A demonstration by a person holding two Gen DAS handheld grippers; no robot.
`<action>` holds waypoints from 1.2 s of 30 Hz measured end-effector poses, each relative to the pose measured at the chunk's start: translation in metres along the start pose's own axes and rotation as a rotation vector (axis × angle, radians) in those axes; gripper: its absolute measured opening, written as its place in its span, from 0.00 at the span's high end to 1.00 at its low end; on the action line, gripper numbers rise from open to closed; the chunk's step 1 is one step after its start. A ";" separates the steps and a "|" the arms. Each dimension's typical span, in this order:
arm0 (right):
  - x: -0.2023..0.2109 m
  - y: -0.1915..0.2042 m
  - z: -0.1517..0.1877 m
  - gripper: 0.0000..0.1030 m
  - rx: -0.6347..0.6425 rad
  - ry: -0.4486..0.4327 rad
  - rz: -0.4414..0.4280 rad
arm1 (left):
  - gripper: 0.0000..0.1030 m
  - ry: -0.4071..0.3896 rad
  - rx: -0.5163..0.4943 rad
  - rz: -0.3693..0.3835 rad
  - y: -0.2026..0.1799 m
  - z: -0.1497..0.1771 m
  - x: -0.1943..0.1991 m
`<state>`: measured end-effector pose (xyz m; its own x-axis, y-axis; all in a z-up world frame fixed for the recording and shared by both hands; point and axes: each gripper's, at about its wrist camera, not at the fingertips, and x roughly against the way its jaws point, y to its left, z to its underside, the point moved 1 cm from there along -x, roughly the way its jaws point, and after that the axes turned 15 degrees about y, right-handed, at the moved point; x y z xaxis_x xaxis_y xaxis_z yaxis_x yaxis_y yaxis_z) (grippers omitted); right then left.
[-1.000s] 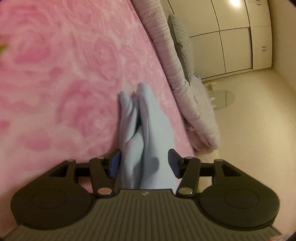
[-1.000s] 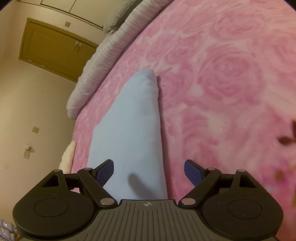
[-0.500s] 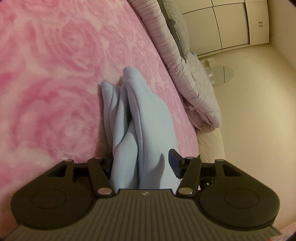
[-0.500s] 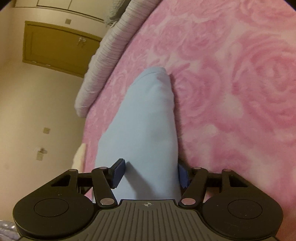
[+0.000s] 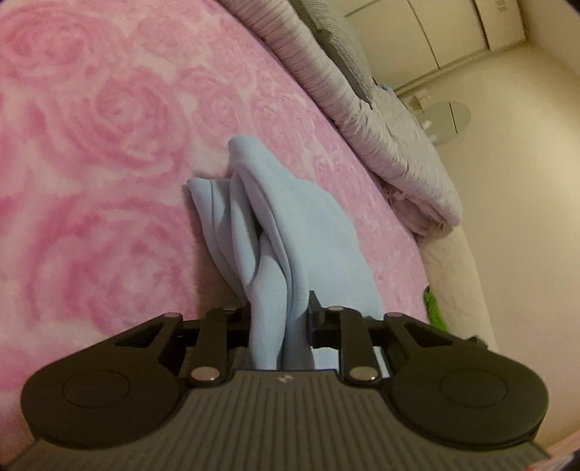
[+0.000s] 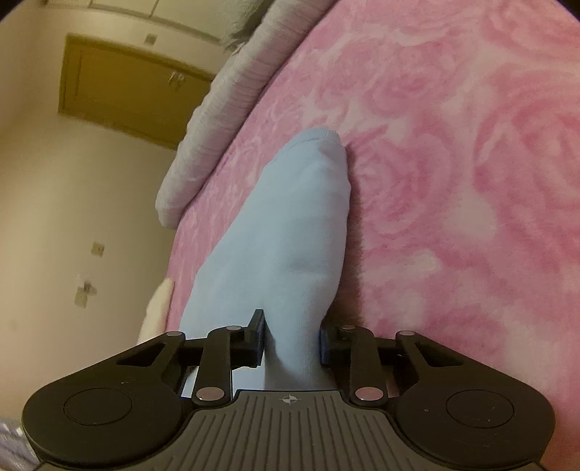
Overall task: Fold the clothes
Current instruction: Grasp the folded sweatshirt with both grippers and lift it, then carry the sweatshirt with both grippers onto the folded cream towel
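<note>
A light blue garment (image 5: 290, 232) lies bunched in long folds on the pink rose-patterned blanket (image 5: 108, 145). My left gripper (image 5: 279, 322) is shut on its near end, with cloth pinched between the jaws and more spilling past the right finger. In the right wrist view the same blue garment (image 6: 290, 232) runs away from me as a smooth rounded fold on the pink blanket (image 6: 453, 181). My right gripper (image 6: 291, 340) is shut on its near end. The blue pads are mostly hidden by cloth.
A ribbed lilac duvet (image 5: 366, 119) and grey pillow (image 5: 340, 43) lie along the bed's far edge, seen as a lilac duvet (image 6: 217, 119) in the right view. Beyond are cream floor, white wardrobe doors (image 5: 427, 32) and a brown door (image 6: 123, 87). The bed edge runs close beside both grippers.
Both grippers went from open around the blue garment to shut on it. The cloth has bunched and lifted a little between the jaws.
</note>
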<state>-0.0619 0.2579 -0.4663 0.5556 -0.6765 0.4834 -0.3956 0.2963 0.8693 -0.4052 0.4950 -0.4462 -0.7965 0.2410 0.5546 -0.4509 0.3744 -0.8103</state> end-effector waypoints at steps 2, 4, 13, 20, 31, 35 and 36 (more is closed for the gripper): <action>0.005 0.006 0.000 0.79 -0.026 0.001 -0.001 | 0.86 0.007 0.016 -0.010 -0.005 -0.002 0.004; 0.010 0.019 -0.002 0.80 -0.045 0.011 0.004 | 0.87 0.019 0.045 -0.016 -0.011 -0.005 0.011; 0.011 0.118 -0.014 0.80 -0.058 0.077 0.016 | 0.88 -0.028 0.125 -0.004 -0.039 -0.018 0.104; -0.050 0.211 -0.011 0.80 -0.017 0.133 -0.024 | 0.88 -0.117 0.158 -0.022 -0.022 -0.036 0.226; -0.241 0.396 -0.013 0.80 0.059 0.161 -0.105 | 0.88 -0.210 0.111 -0.101 0.049 -0.133 0.459; -0.324 0.457 -0.033 0.80 0.121 0.141 -0.164 | 0.88 -0.269 0.056 -0.151 0.076 -0.176 0.536; -0.344 0.469 -0.036 0.80 0.139 0.134 -0.175 | 0.88 -0.282 0.045 -0.163 0.086 -0.186 0.551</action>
<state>-0.4123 0.6538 -0.2207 0.7131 -0.6109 0.3439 -0.3761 0.0806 0.9231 -0.8080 0.8265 -0.1754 -0.7896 -0.0790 0.6085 -0.5942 0.3463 -0.7259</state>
